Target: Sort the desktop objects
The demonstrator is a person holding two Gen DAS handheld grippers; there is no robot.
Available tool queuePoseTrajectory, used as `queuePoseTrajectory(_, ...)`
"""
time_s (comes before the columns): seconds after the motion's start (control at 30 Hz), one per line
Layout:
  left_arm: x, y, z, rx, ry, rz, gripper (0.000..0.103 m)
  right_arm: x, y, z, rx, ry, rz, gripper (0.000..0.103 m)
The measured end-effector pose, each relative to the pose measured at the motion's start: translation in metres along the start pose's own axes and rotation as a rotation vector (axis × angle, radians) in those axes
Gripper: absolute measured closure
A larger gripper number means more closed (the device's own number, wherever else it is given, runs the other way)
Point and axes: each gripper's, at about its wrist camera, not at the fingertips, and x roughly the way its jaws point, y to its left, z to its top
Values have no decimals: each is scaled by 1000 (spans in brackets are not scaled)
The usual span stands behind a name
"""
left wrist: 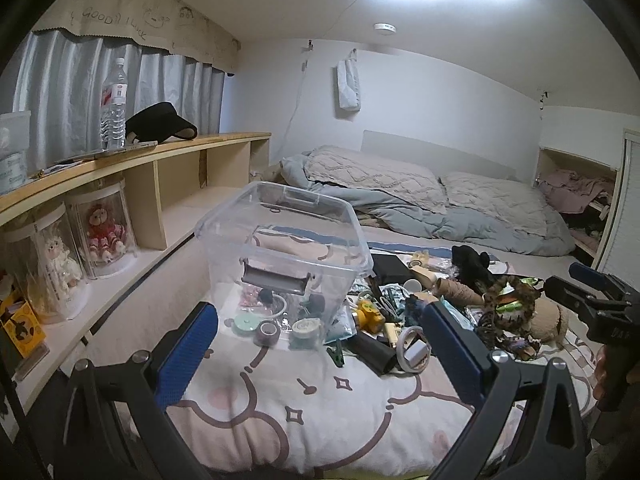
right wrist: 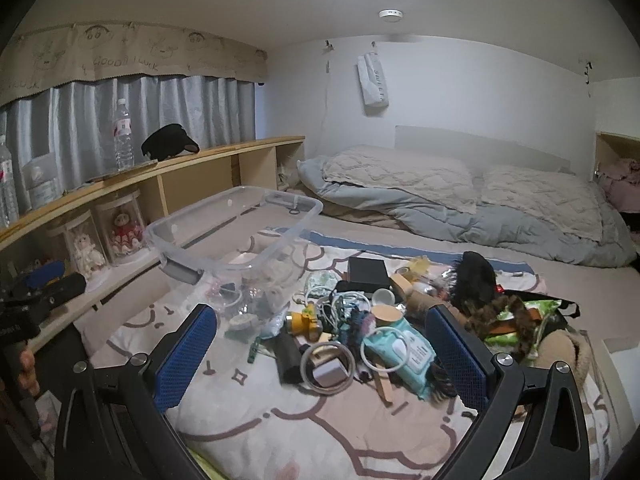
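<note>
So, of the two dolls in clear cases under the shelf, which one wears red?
The doll in the red dress, in the case farther from the camera. The nearer doll is dressed in white.

This is a home bedroom. A rumpled grey and beige quilt (right wrist: pixel 460 196) lies on a low bed at the centre right of the frame, against a white wall. Along the left runs a wooden shelf unit (left wrist: pixel 168 152) with dolls in clear cases (left wrist: pixel 106 232) in its lower cubbies and a water bottle (left wrist: pixel 114 108) on top. Grey curtains (right wrist: pixel 160 112) under a cartoon valance fill the upper left
</note>
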Motion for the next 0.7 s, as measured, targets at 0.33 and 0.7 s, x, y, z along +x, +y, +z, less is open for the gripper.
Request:
queuePoseTrajectory(0.33,-8,-9,-10,16,13,-7,0,-9,-4,-13,-20,11,-21,0)
queuePoseTrajectory(0.7,-10,-13,-15,33,17,-2,0,-9,-3,-15,-36,20,-26,0)
